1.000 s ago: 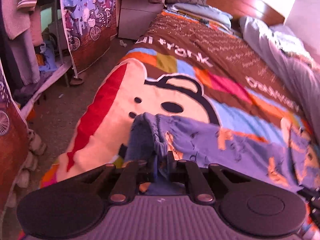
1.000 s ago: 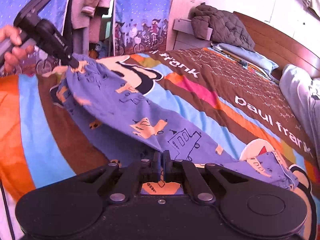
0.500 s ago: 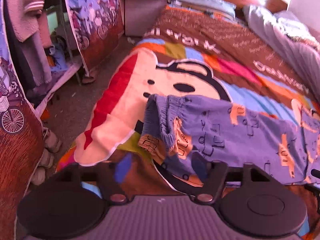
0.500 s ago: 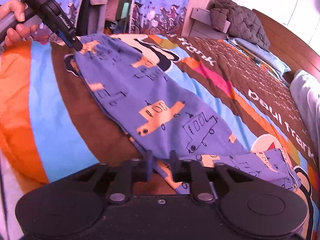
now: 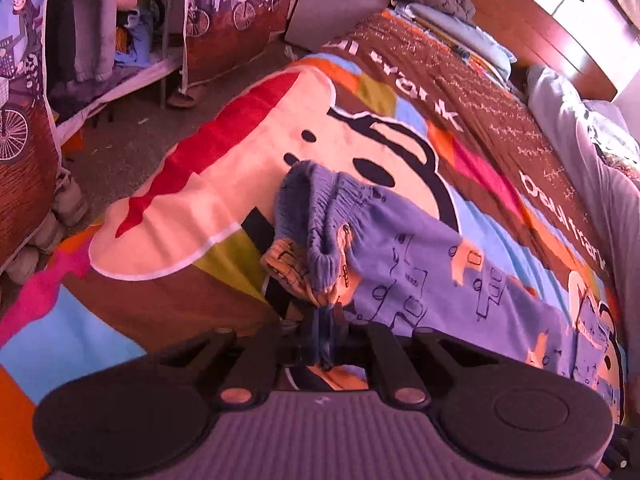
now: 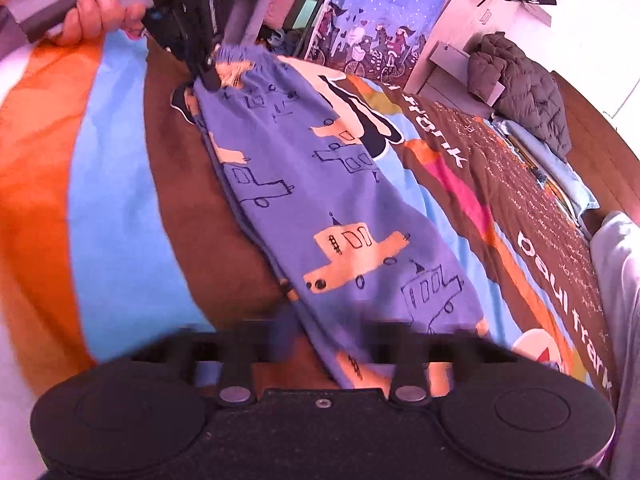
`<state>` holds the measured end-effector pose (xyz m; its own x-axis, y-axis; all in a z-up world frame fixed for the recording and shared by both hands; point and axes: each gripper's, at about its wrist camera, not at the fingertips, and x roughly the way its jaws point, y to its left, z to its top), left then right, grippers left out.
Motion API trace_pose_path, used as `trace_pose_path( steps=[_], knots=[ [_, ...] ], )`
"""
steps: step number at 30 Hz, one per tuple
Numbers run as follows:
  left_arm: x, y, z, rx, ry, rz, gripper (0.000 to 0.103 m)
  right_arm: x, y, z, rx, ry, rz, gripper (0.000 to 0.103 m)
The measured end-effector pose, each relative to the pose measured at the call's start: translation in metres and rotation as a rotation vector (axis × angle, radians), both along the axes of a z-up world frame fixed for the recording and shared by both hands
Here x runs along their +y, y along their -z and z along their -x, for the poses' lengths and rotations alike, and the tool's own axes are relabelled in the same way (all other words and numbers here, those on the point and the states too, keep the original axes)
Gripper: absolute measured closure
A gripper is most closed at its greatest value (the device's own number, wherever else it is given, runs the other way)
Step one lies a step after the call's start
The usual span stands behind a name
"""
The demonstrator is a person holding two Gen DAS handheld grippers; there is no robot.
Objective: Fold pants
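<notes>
The left hand-held gripper (image 5: pixel 324 336) is clamped together on the gathered waistband of the pants (image 5: pixel 420 272), right at its tips. The right hand-held gripper (image 6: pixel 332 344) shows blurred fingers standing apart, with leg cloth between them. Ahead of both, the pants lie stretched over the bed (image 5: pixel 208 216). They look light, limp and soft. The thick elastic waistband and the leg edge are likely the surest holds.

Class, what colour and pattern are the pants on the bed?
Purple pants printed with orange cars; clearest in the right wrist view.

pants (image 6: pixel 320 184) soft matt cloth, ribbed waistband; bedspread (image 5: pixel 208 208) smooth printed fabric; headboard (image 5: pixel 532 20) glossy wood.
</notes>
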<state>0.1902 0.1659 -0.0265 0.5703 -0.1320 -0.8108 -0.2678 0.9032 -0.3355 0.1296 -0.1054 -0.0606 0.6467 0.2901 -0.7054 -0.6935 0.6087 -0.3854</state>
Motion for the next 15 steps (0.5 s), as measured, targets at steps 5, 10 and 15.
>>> trace_pose_path(
  steps=[5,10,15],
  knots=[
    [0.013,-0.011,0.005,-0.002,-0.03,0.05,0.1,0.001,-0.003,-0.002,0.001,0.029,-0.015,0.102],
    [0.026,-0.027,0.012,-0.014,-0.028,0.041,0.1,0.008,-0.017,0.01,-0.002,0.032,-0.027,0.102],
    [0.027,-0.028,0.016,-0.034,0.013,-0.066,0.1,0.026,-0.03,0.03,0.008,0.021,-0.056,0.101]
  ],
)
